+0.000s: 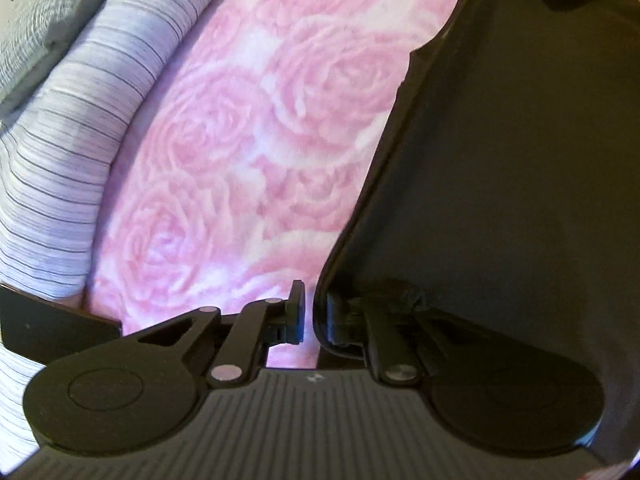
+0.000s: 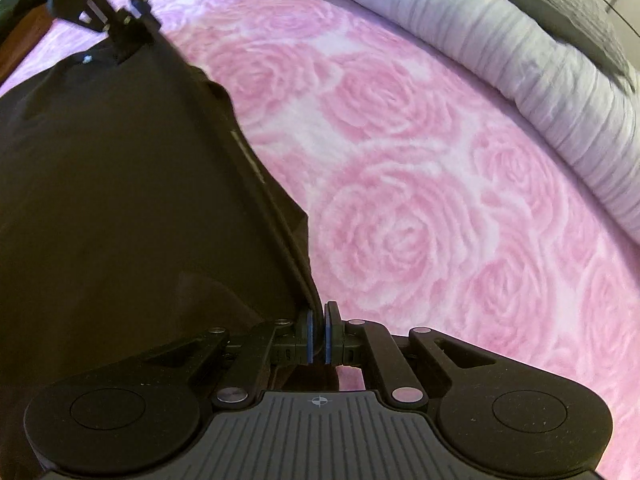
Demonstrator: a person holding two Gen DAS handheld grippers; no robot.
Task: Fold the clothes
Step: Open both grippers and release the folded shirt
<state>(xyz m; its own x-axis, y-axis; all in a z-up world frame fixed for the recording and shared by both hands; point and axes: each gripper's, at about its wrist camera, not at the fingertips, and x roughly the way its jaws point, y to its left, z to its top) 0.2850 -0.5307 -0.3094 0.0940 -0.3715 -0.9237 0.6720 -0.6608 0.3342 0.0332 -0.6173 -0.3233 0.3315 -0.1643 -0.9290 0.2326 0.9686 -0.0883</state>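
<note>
I see the left gripper [image 1: 310, 316] with a slim gap between its jaws; the black garment [image 1: 500, 200] drapes over its right finger, hiding the pad, so I cannot tell whether cloth is pinched. My right gripper [image 2: 318, 336] is clamped on the garment's edge, blue pads [image 2: 310, 334] pressing a thin fold. The garment hangs between both grippers above the pink rose blanket [image 2: 400, 200]. A white striped bolster [image 1: 68, 140] lines the blanket's far edge, blurred and cut off.

right gripper [image 2: 319, 334] pinches black garment [image 2: 120, 200] edge; pink rose blanket [image 2: 420, 200] beneath
</note>
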